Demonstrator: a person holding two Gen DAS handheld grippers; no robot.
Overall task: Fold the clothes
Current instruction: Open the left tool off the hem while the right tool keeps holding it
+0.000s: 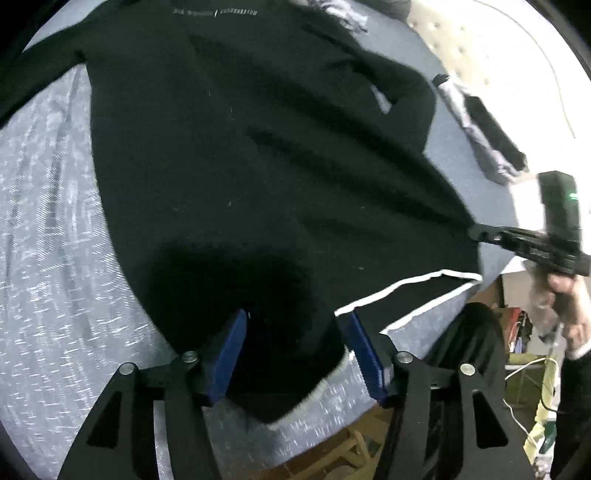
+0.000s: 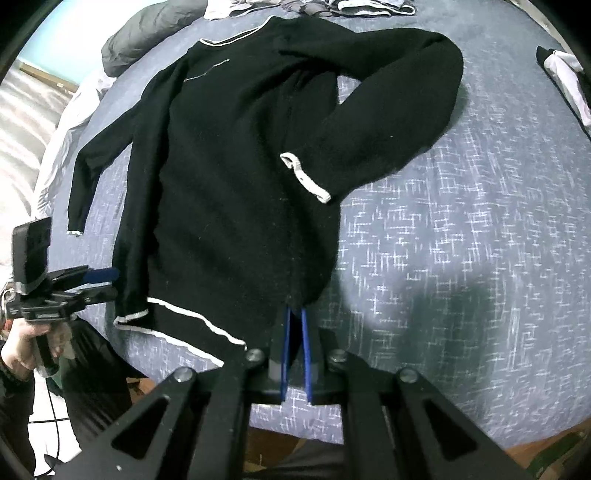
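we see a black long-sleeved sweater with white trim spread face up on a blue-grey patterned bedspread, its hem at the lower edge of both frames and its collar toward the top. one sleeve is folded across the chest, its white cuff lying on the body.

the right gripper has its blue pads pinched nearly together on the hem corner. the left gripper stands wide, its fingers straddling the other hem corner without closing on it.

we judge the knit soft, light and limp. it will sag and stretch, so hem corners and shoulder seams are the sound holds.

the right wrist view shows the whole garment, both sleeves and the pillow at upper left. the left view shows only the body, with tension creases running toward the right gripper.
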